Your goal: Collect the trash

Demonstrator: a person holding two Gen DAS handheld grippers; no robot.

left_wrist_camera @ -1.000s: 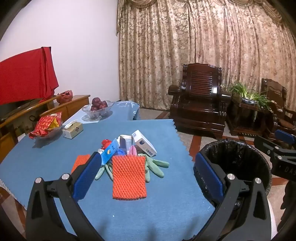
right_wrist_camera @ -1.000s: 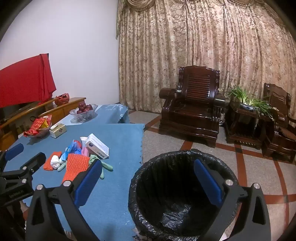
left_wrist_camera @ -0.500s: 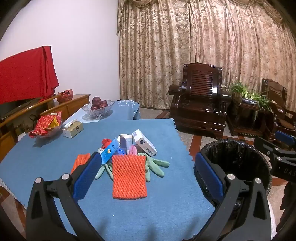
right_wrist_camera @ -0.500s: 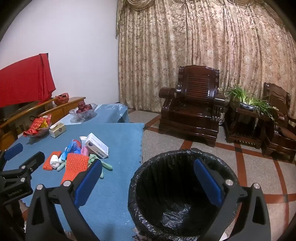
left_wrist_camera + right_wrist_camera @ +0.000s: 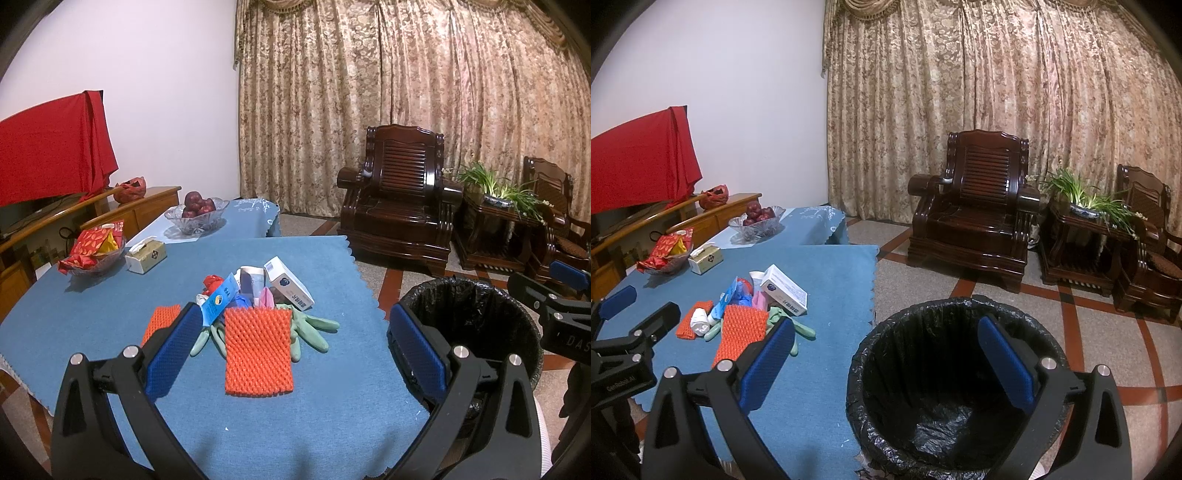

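Note:
A pile of trash lies on the blue tablecloth [image 5: 110,295]: an orange foam net [image 5: 258,350] in front, a second orange net [image 5: 160,321] at the left, green gloves [image 5: 310,326], a white carton [image 5: 290,284] and blue wrappers [image 5: 218,301]. The pile also shows in the right wrist view [image 5: 746,314]. My left gripper [image 5: 295,354] is open and empty, hovering just before the front net. My right gripper [image 5: 886,358] is open and empty above the black-lined trash bin [image 5: 960,387], which stands on the floor right of the table [image 5: 476,325].
A glass bowl of red fruit [image 5: 195,218], a tissue box [image 5: 146,254] and a bowl of red snack packets [image 5: 92,251] sit at the table's far left. Dark wooden armchairs [image 5: 975,221] and a plant stand [image 5: 1086,229] are beyond, before the curtains.
Both grippers have drifted only slightly; the trash pile and bin look a touch closer. Nothing was taken hold of or let go.

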